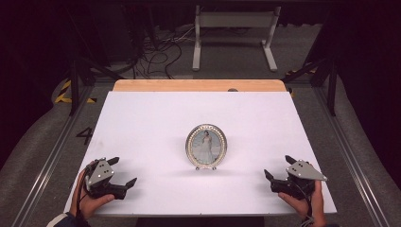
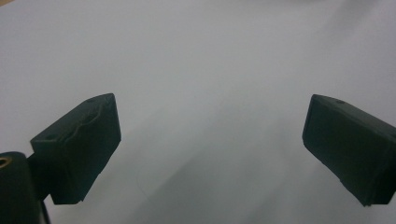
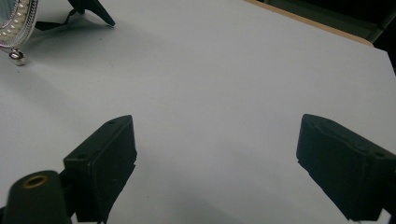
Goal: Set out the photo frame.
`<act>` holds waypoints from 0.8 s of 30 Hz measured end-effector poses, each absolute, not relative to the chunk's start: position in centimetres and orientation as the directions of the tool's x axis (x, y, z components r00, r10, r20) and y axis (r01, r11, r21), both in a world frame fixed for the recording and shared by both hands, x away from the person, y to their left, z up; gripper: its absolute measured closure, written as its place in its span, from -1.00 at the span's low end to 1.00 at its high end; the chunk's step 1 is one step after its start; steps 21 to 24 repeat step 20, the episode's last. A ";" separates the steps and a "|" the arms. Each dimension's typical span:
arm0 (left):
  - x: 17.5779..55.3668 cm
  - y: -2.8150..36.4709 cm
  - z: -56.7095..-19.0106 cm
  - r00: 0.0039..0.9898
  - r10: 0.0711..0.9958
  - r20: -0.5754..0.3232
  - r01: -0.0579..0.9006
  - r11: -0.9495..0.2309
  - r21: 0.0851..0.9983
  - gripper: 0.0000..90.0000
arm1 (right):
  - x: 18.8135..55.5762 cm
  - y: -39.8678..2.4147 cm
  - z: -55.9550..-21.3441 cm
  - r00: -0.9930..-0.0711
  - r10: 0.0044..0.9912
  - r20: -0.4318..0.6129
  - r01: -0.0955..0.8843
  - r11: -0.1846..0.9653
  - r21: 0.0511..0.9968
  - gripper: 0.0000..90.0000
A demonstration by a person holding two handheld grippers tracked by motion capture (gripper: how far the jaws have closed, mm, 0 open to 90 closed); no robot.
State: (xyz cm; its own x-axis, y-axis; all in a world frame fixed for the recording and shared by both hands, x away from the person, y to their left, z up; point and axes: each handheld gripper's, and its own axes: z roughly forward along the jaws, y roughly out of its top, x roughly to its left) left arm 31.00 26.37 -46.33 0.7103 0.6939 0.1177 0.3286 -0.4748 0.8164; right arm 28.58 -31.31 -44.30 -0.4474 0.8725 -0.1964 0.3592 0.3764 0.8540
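Note:
An oval silver picture frame (image 1: pixel 206 146) with a pearl-like rim stands upright near the middle of the white table (image 1: pixel 156 118), holding a photo of a figure in a white dress. Its rim and black back stand (image 3: pixel 91 9) show at the top left of the right gripper view. My left gripper (image 1: pixel 123 171) rests at the front left corner, open, nothing between its fingers (image 2: pixel 77 149). At the front right corner my right gripper (image 1: pixel 279 167) is open too, its fingers (image 3: pixel 102 163) wide apart over bare table. Both sit well apart from the frame.
The white table has a wooden strip (image 1: pixel 198 85) along its far edge. Beyond it stand a white metal stand (image 1: pixel 234 33) and loose cables (image 1: pixel 156 54) on grey floor. Metal rails (image 1: pixel 52 156) run along both sides of the table.

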 end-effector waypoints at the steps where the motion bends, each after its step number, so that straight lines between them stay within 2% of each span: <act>1: 31.0 26.4 -46.3 0.710 0.694 0.117 0.329 -0.474 0.817 -0.89 | 28.5 -31.3 -44.3 -0.447 0.873 -0.197 0.358 0.376 0.855 -0.73; 12: 31.2 26.5 -46.3 0.710 0.694 0.119 0.329 -0.476 0.816 -0.88 | 28.1 -31.3 -43.8 -0.422 0.884 -0.202 0.304 0.348 0.887 -0.72; 24: 31.2 26.3 -46.3 0.709 0.694 0.124 0.329 -0.482 0.812 -0.88 | 28.2 -31.4 -43.9 -0.421 0.886 -0.194 0.315 0.344 0.884 -0.72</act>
